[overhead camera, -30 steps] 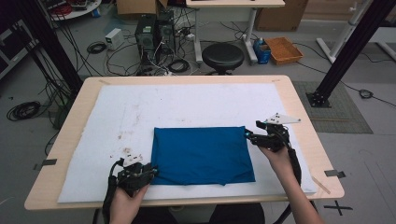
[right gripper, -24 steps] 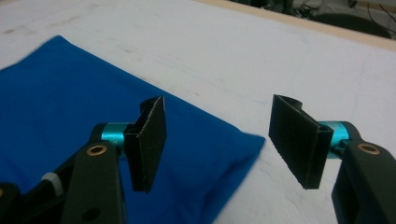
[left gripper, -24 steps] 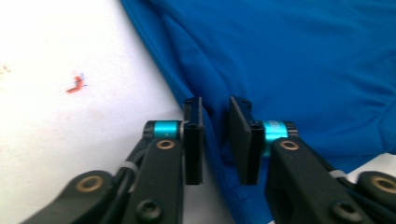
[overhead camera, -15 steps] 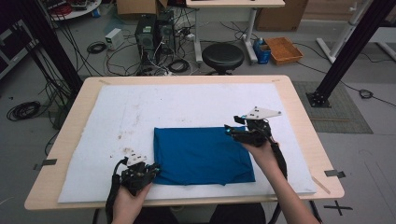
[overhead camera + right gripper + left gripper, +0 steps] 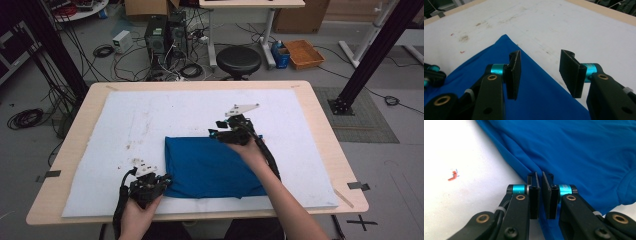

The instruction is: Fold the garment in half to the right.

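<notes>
High view is showing a folded blue fabric cloth [image 5: 212, 167] lying on a white mat [image 5: 150, 125] that is covering a light wooden table [image 5: 325, 135], toward the near edge and about midway between the table's left and right edges. The left gripper [image 5: 162, 181] is resting at the cloth's near left corner; in the left gripper view its two black jaws are standing almost together, having just been closing, pinching the blue fabric's edge [image 5: 534, 170] between the pads. The right gripper [image 5: 220, 134] is hovering over the cloth's far edge, near its middle. In the right gripper view its jaws are standing apart, having just been closing, with the cloth's far left corner [image 5: 505, 38] lying below them and nothing pressed between the pads.
</notes>
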The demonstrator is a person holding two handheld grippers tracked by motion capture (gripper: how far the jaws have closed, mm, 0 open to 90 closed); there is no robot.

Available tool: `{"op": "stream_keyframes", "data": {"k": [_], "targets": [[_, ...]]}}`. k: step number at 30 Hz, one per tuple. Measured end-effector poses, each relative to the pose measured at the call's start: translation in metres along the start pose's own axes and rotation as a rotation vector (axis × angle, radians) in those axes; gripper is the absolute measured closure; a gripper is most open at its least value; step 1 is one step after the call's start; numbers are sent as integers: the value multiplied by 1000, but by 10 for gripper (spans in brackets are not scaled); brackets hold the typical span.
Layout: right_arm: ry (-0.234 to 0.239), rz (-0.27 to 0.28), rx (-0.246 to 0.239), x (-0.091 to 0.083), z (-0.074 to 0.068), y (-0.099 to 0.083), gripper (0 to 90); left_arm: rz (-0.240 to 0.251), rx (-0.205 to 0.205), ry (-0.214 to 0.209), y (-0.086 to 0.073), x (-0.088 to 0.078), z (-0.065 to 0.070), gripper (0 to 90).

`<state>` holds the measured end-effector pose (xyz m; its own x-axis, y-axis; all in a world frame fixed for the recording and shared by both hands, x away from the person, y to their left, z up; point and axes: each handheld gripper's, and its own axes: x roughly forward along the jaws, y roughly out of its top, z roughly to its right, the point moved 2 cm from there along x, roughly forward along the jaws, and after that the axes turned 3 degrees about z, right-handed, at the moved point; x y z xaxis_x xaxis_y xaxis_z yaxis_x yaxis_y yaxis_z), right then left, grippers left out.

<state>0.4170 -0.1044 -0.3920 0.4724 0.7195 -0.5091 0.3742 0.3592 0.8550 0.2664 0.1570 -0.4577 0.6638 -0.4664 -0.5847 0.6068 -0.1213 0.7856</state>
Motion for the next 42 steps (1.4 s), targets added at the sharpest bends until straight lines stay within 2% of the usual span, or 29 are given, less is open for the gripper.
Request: {"op": "stream_keyframes", "data": {"k": [9,14,19,21,25,30,36,38,42], "targets": [[53,-59,-33,63,-27,20,556,7,-1,-6,0,-2,-3,844],[83,-85,-29,93,-36,26,580,7,-8,-9,0,-3,-4,843],[75,-132,-38,121,-45,29,635,9,-6,-11,0,-4,-5,843],[73,-131,-41,130,-48,31,655,9,-7,-14,-1,-4,-5,843],[65,-153,-38,143,-53,31,682,8,-7,-18,-1,-3,-5,843],[33,-202,-63,158,-57,28,707,9,-7,-19,-1,-4,-5,843],[30,-253,-75,173,-59,21,733,8,-3,-19,-1,-4,-6,843],[34,-246,-72,173,-60,21,774,8,-3,-20,-1,-4,-6,844],[26,-249,-105,172,-63,22,874,12,-4,-21,-1,-4,-5,849]]}}
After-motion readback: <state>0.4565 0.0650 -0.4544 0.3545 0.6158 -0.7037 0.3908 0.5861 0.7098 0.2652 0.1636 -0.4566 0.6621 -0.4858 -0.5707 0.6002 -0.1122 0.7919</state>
